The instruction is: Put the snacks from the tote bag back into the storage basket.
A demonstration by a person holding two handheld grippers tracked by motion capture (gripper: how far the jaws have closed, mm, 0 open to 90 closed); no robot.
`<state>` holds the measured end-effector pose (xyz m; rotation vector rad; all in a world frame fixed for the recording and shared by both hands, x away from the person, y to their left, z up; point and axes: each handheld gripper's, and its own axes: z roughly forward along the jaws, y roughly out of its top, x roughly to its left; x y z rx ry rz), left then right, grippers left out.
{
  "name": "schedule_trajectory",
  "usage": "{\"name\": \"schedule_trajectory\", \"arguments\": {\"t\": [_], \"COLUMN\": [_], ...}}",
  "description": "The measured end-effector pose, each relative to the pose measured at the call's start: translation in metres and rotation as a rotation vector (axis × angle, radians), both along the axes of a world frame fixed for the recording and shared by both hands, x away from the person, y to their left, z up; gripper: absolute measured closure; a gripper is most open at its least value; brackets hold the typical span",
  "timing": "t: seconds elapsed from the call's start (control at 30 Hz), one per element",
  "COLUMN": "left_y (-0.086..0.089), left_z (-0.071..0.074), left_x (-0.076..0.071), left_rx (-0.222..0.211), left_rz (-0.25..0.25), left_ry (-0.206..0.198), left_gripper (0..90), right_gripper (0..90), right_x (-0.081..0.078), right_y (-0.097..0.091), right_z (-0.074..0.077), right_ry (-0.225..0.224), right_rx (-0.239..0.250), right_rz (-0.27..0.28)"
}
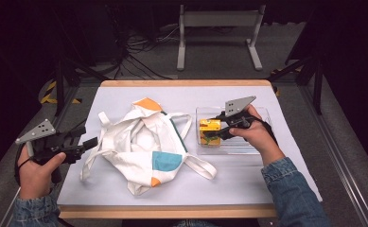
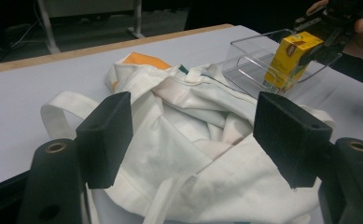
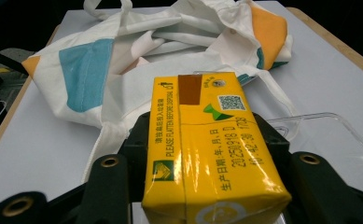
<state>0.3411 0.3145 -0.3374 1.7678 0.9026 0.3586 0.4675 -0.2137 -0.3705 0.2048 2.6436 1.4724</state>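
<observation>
Currently gripping yellow juice carton point(image 3: 212, 154) between right gripper point(image 1: 218, 130) jaws, over clear tray point(image 1: 259, 144) just beside cloth bag point(image 1: 144, 142), left gripper point(image 1: 88, 144) hovering open near table's point(image 1: 219, 189) left edge.

Dark room; grey carpet floor point(image 1: 210, 61); white metal stand point(image 1: 218, 20) beyond table; cables point(image 1: 139, 45) tangled on floor.

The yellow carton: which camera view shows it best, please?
The right gripper view shows the yellow carton best: it is close, between the right gripper jaws, with its print readable. The high view shows it small, in the clear tray. The left gripper view shows it far off, at an angle.
</observation>
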Motion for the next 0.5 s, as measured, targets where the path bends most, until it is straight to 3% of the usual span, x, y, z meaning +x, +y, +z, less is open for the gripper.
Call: {"name": "schedule_trajectory", "arguments": {"t": [0.5], "left_y": [-0.0003], "left_z": [-0.0002], "left_x": [0.0001], "left_rx": [0.000], "left_rz": [-0.003], "left_ry": [0.001], "left_gripper": [29.6], "right_gripper": [51.6], "right_x": [-0.0057], "right_y": [0.0014], "right_z": [-0.0068], "right_ry": [0.019], "right_rx": [-0.028], "right_rz": [0.048]}}
